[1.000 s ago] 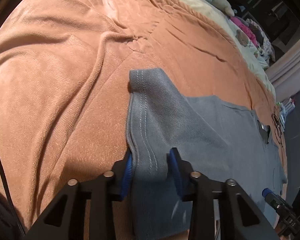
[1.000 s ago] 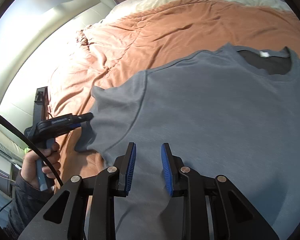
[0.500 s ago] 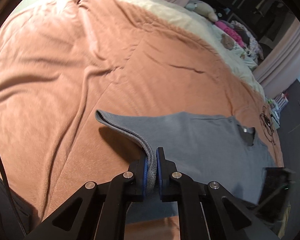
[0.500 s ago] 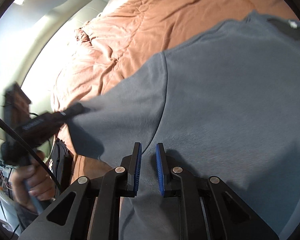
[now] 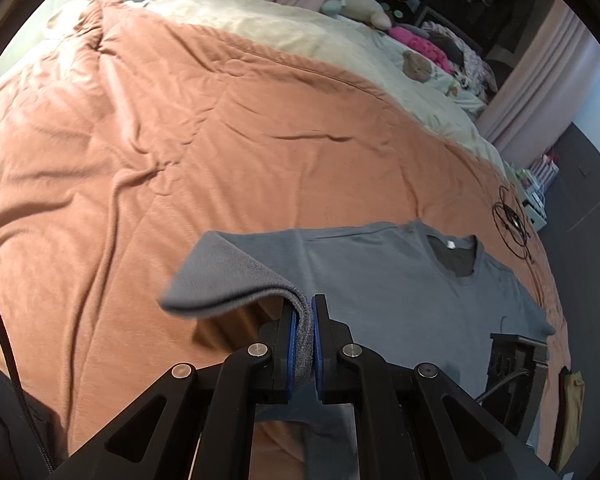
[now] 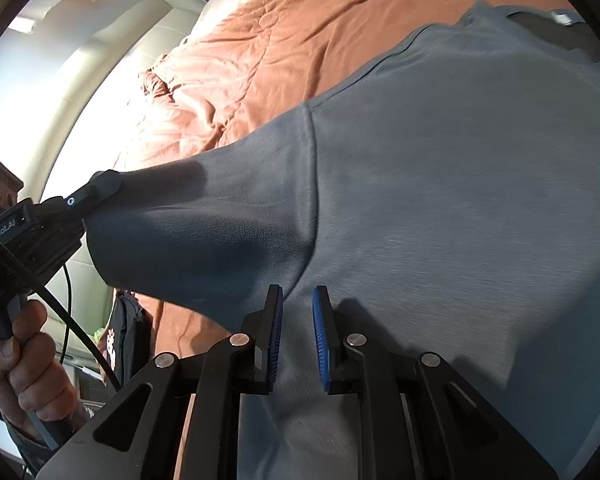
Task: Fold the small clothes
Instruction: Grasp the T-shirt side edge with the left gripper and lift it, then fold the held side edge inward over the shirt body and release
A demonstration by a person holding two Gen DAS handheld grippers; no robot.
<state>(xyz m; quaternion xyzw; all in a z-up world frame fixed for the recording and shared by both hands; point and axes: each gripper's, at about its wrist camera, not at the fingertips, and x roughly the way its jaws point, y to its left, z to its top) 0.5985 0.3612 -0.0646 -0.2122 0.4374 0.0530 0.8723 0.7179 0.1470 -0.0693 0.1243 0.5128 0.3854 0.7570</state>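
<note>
1. Grey knit made up the one garment in play: a single T-shirt (image 5: 400,280) lay spread on the orange blanket (image 5: 180,152), filling the lower right of the left wrist view and most of the right wrist view.
2. You held two grippers. Your left gripper (image 5: 303,336) had its two blue pads squeezed together on the hem of one sleeve (image 5: 220,276), at lower centre of the left wrist frame; the sleeve hung lifted off the blanket, curling over to the left.
3. In the right wrist view, that same sleeve (image 6: 204,220) stretched toward the left edge, where the left gripper's black tip pinched its end and one hand (image 6: 24,368) gripped the handle at lower left.
4. Your right gripper (image 6: 296,332) had just been opening; its two fingers stood a little apart at bottom centre, over the shirt body near the armpit seam. Cloth lay beneath the gap, but the pads did not pinch it.
5. One neck label (image 5: 451,244) showed white inside the collar, right of centre.
6. One cream sheet (image 5: 300,36) bordered the blanket at upper centre, and several soft toys (image 5: 364,4) sat beyond it at the upper right.
</note>
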